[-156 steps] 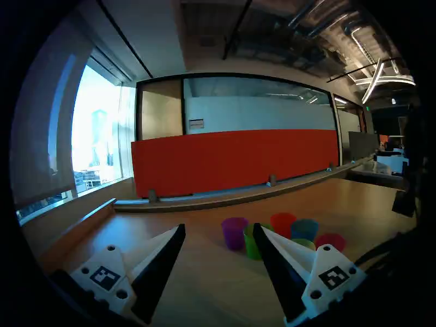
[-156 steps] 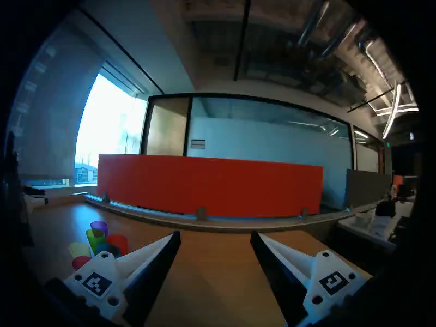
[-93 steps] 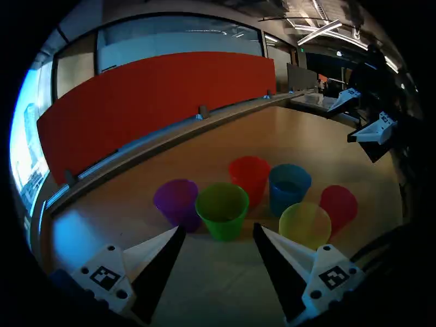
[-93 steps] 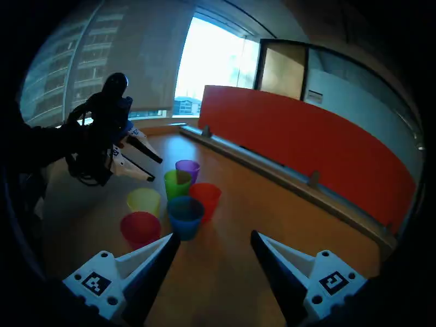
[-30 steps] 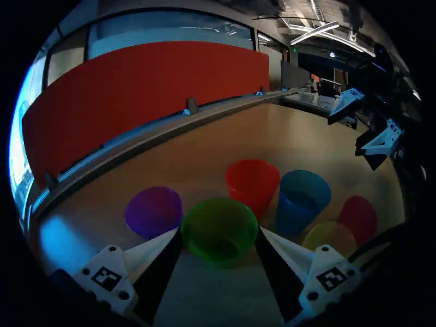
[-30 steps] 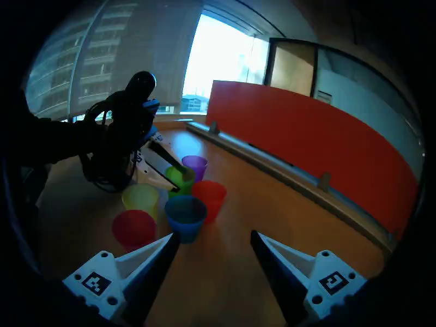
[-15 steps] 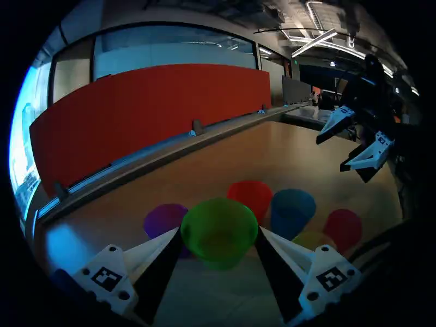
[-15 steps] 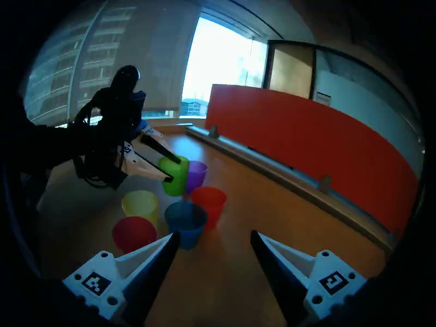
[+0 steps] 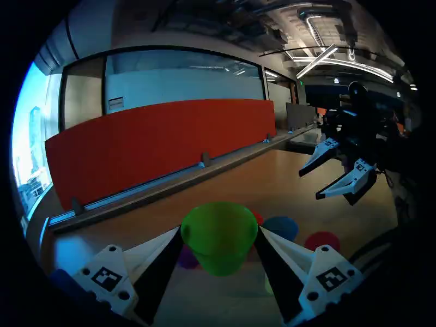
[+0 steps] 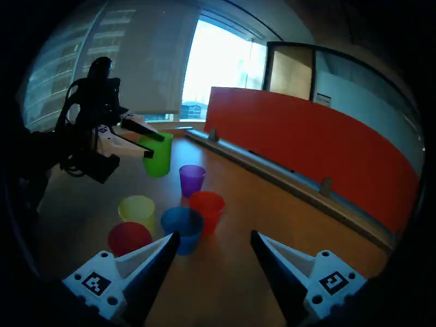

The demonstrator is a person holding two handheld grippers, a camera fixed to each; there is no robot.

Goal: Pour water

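Left hand-held gripper [image 9: 217, 230] clamps green cup [image 9: 219, 248], half-hiding other cups [image 9: 280, 226]; right hand-held gripper [image 10: 214, 234] gapes empty.

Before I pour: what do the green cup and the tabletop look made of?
Green cup: likely thin translucent plastic with a matte finish; light seems to glow through its wall. Tabletop: wood or wood-look laminate, smooth and warm brown, with a soft sheen.

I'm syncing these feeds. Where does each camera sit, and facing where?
Left gripper view: on the left gripper, facing along fingers shut on the green cup; right gripper beyond.
Right gripper view: on the open right gripper, angled down at the blue cup; the person's arm holds the left gripper beyond.
Both show the green cup, table and red partition.
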